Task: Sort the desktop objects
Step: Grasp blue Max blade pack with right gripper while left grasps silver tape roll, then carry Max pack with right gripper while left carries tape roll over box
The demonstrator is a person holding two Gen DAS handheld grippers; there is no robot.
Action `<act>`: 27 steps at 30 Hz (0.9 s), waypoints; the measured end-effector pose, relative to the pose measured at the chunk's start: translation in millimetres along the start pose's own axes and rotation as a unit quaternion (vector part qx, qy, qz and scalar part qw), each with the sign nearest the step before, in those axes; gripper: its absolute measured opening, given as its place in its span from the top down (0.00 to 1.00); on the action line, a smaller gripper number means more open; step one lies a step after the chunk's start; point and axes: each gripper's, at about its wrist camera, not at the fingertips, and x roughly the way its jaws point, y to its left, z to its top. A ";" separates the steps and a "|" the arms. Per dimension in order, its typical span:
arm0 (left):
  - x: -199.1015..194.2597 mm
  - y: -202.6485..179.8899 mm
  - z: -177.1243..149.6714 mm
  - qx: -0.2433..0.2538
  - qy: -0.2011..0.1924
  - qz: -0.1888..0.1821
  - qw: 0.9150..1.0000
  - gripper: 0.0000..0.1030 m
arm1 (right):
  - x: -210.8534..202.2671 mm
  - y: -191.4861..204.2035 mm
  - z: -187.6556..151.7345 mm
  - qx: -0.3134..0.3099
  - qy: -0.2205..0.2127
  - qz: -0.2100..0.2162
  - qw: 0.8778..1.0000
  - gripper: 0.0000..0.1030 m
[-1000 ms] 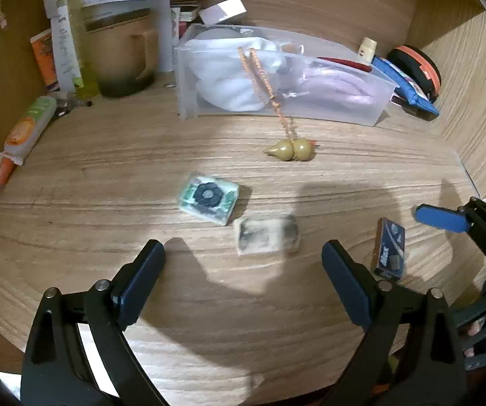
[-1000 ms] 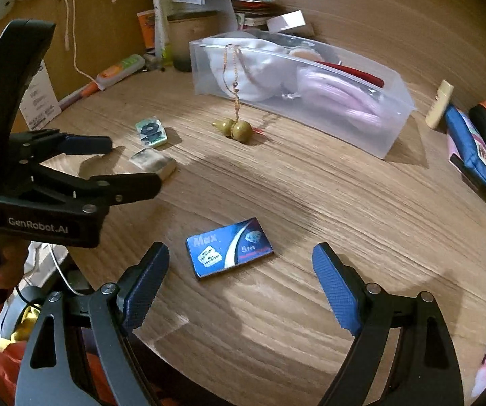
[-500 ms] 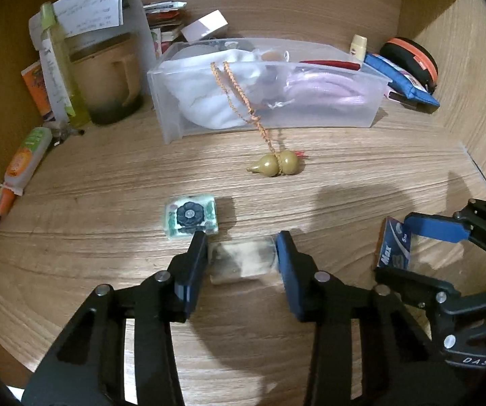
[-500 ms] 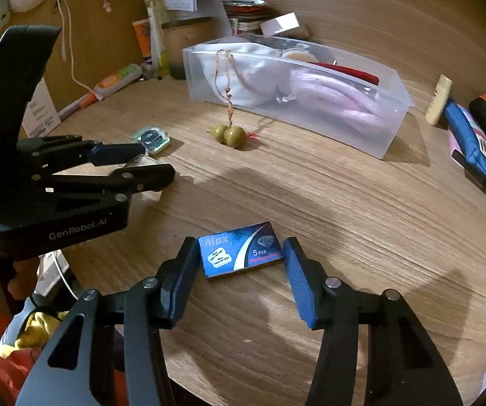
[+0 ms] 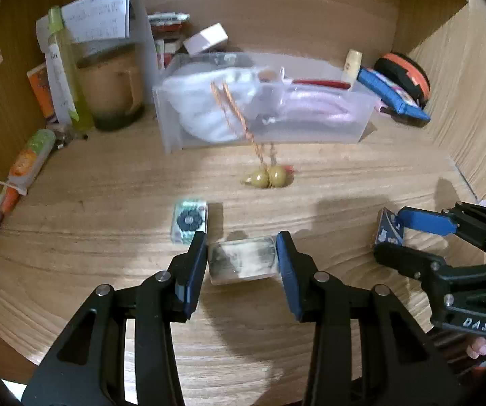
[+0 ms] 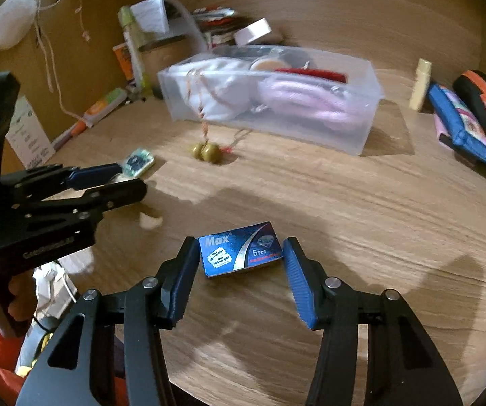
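My left gripper [image 5: 241,258] is shut on a dirty white eraser [image 5: 241,260], lifted a little off the wooden desk [image 5: 107,203]. My right gripper [image 6: 240,258] is shut on a blue "Max" razor-blade box [image 6: 240,253], held just above the desk; it also shows in the left wrist view [image 5: 390,228]. A small green clear box [image 5: 188,221] lies left of the eraser. A gourd pendant [image 5: 268,177] on an orange cord lies in front of a clear bin [image 5: 266,101] of white and pink things.
A brown mug [image 5: 114,91], a green bottle [image 5: 68,67], papers and a white box stand at the back left. A blue pouch [image 5: 391,93] and an orange-black case [image 5: 403,74] lie at the back right. A marker [image 5: 29,159] lies at the left.
Both grippers closed from wide open onto their objects. The left took the eraser and the right took the blue box, and both have lifted slightly.
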 end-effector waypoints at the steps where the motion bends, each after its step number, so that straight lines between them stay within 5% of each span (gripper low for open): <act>1: -2.3 -0.6 1.8 0.000 -0.004 -0.001 1.000 0.60 | -3.8 -2.2 2.0 0.002 -0.005 -0.003 1.000 0.54; 27: -45.6 -12.9 68.6 -0.008 -0.103 -0.042 0.994 0.60 | -66.8 -26.5 79.7 0.043 -0.138 -0.012 0.989 0.54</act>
